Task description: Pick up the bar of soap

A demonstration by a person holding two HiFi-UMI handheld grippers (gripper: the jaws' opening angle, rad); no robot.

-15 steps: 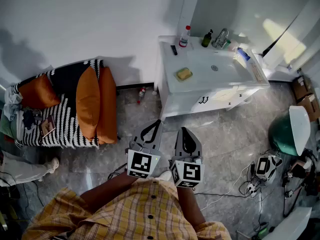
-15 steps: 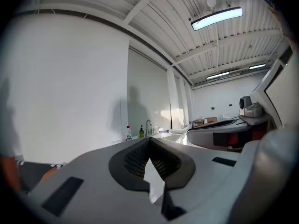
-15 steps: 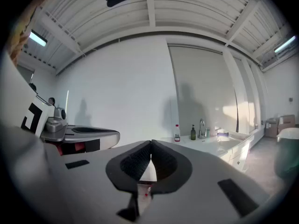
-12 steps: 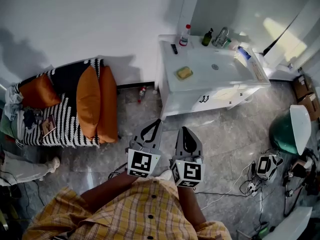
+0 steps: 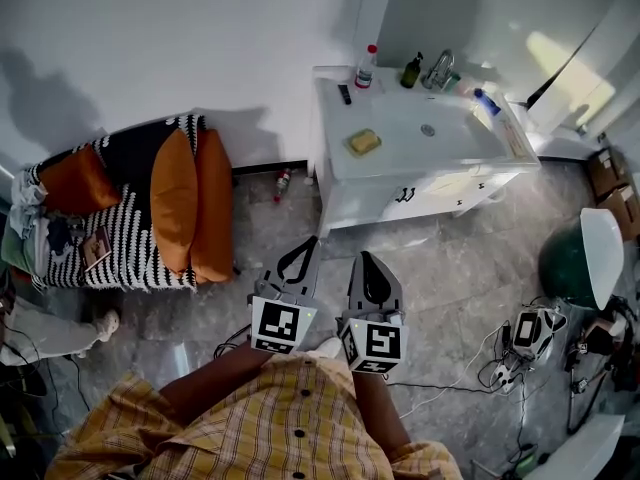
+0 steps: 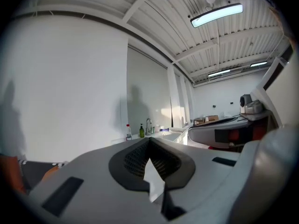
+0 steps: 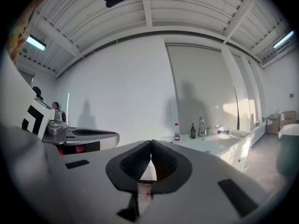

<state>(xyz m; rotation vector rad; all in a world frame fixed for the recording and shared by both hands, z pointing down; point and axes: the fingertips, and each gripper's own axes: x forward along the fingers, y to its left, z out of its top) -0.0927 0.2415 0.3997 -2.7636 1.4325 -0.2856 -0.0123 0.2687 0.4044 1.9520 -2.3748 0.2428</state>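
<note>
The yellow bar of soap lies on the left part of a white vanity counter, beside the sink basin. Both grippers hang over the grey floor, well short of the vanity. My left gripper has its jaws closed tip to tip with nothing between them, as the left gripper view also shows. My right gripper is beside it, also shut and empty. In both gripper views the counter is far off and the soap cannot be made out.
A clear bottle, a dark green bottle and a faucet stand at the counter's back. A striped sofa with orange cushions is at left. A small bottle lies by the wall. Cables and devices lie on the floor at right.
The head view has shifted a little, so the vanity sits slightly higher and further left. Both grippers stay shut and keep their place.
</note>
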